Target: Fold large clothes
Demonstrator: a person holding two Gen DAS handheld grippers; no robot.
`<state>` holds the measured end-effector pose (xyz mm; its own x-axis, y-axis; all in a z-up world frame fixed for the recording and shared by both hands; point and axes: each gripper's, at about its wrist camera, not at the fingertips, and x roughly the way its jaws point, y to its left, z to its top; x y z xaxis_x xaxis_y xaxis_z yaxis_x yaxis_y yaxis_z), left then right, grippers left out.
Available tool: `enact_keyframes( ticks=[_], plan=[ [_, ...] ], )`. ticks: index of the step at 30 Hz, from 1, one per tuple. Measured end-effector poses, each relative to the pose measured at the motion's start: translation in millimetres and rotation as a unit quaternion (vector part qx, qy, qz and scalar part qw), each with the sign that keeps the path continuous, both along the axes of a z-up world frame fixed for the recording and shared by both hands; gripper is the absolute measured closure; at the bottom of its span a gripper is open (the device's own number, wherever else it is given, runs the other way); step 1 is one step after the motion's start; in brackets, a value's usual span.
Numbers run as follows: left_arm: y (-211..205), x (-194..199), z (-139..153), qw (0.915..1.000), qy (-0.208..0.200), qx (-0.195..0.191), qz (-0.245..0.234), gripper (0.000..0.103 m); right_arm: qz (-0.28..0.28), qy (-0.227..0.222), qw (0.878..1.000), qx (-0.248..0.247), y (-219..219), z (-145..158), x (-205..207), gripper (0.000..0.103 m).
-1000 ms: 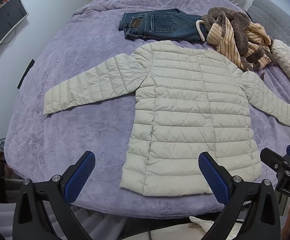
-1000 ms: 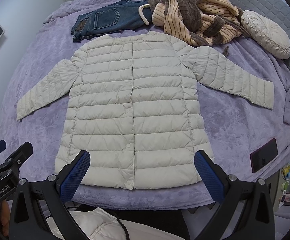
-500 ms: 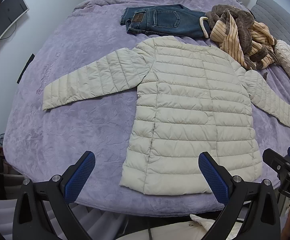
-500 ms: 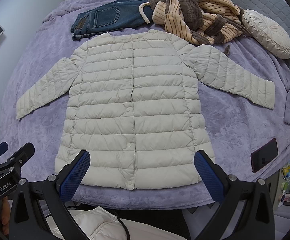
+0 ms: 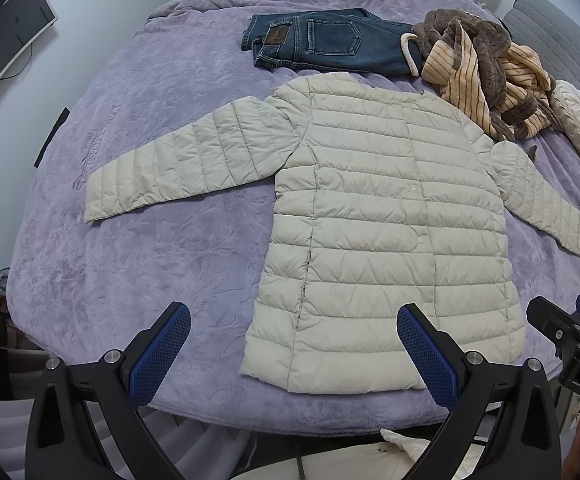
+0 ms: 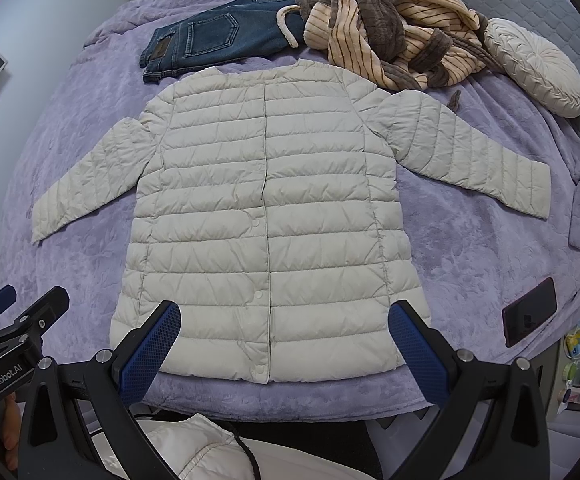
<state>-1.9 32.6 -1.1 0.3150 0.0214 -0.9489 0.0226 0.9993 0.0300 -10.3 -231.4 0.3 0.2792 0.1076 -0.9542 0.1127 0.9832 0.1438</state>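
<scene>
A cream quilted puffer jacket [image 5: 386, 224] lies flat and buttoned on the purple bedspread [image 5: 149, 264], both sleeves spread out to the sides. It also shows in the right wrist view [image 6: 265, 216]. My left gripper [image 5: 294, 354] is open and empty, held above the bed's near edge by the jacket's hem. My right gripper [image 6: 285, 350] is open and empty, above the middle of the hem. Each gripper shows at the edge of the other's view.
Folded blue jeans [image 5: 322, 42] and a brown and peach striped robe [image 5: 486, 76] lie beyond the collar. A round cream cushion [image 6: 534, 66] sits at the far right. A dark phone [image 6: 530, 312] lies on the bed's right edge.
Both grippers have moved slightly forward over the bed, so the jacket sits a little lower in view. Both stay open and nothing was touched.
</scene>
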Motion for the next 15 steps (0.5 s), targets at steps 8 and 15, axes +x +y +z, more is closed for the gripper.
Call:
enact_keyframes(
  ticks=[8, 15],
  plan=[
    [1.0, 0.8, -0.4, 1.0000, 0.001, 0.000, 0.000, 0.000, 0.000, 0.001, 1.000, 0.000, -0.4, -0.5, 1.2, 0.000],
    [4.5, 4.0, -4.6, 1.0000, 0.004, 0.002, 0.001, 0.000, 0.001, 0.003, 1.000, 0.003, 1.6, -3.7, 2.6, 0.000]
  ],
)
